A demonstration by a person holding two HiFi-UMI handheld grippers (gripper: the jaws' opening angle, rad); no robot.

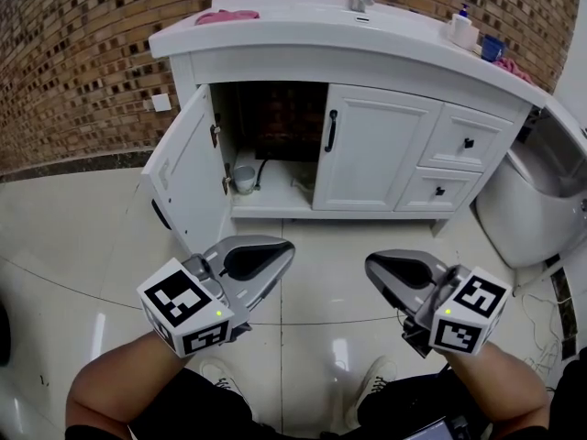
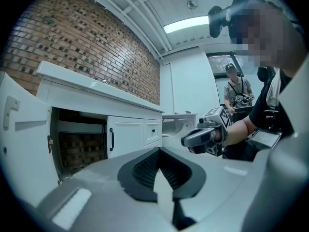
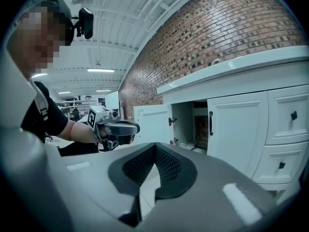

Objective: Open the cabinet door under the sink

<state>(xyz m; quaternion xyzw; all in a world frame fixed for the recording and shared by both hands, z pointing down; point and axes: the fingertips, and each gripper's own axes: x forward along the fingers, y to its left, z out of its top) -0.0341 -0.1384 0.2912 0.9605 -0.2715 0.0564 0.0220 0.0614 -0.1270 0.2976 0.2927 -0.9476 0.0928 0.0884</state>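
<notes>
While the left gripper (image 1: 282,249) and right gripper (image 1: 372,266) hover over the glossy floor (image 1: 83,227), fingers (image 1: 260,262) clenched on nothing, the door (image 1: 183,177) under the sink (image 1: 303,12) stands wide open, brick wall (image 1: 92,44) behind.

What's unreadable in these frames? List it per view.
- Head view: the back of the open compartment is too dark to read; only a cup near its front shows.
- Head view: the toilet is cut off by the right edge.
- Head view: the print on the bottle is too small.
- Left gripper view: the compartment's floor is hidden behind the left gripper body.
</notes>
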